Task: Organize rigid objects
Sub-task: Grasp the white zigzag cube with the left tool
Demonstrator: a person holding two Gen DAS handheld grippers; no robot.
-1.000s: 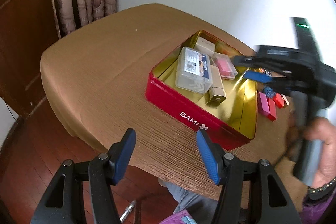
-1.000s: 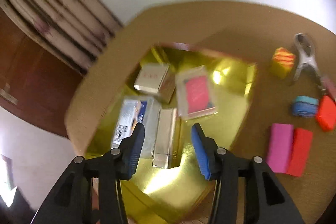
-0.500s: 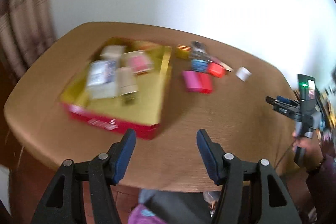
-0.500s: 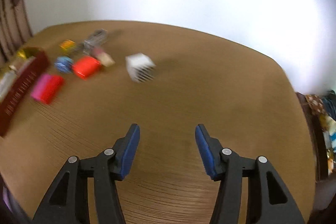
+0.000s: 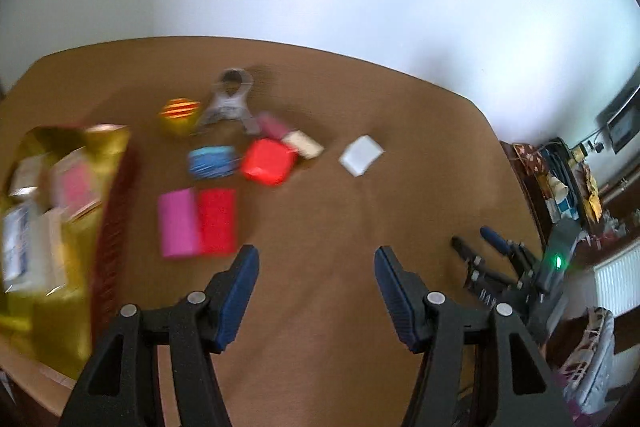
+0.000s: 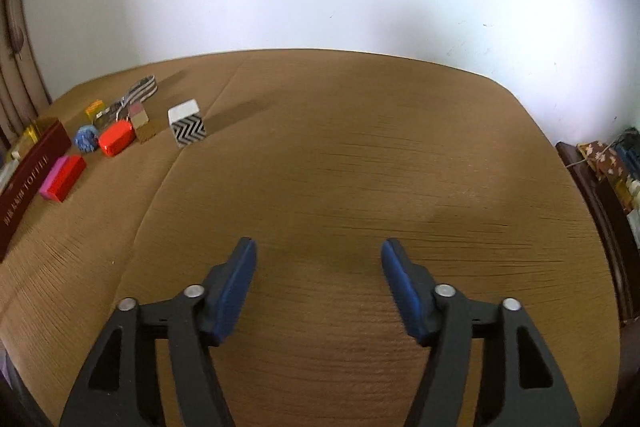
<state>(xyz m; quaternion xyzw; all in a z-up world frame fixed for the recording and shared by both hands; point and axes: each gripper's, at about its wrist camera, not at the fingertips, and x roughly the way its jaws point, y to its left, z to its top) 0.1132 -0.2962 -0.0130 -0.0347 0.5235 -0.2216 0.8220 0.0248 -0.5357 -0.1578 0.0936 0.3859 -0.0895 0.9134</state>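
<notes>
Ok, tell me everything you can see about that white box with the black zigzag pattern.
The white box is a small cube, seemingly cardboard. Its top is plain white, and the side facing the right wrist view carries black zigzag stripes. It sits flat on the brown table, apart from the cluster of coloured items beside it, touching nothing else. Neither gripper is near it.

My claw pads (image 6: pixel 236 291) blue on black arms. Cube (image 6: pixel 187 123): white top, black zigzags. Tin (image 6: pixel 30 173) dark red outside, gold within. Blocks: one pink (image 5: pixel 177 222), one red (image 5: pixel 216 220). Cloth (image 6: pixel 360 163) tan.
</notes>
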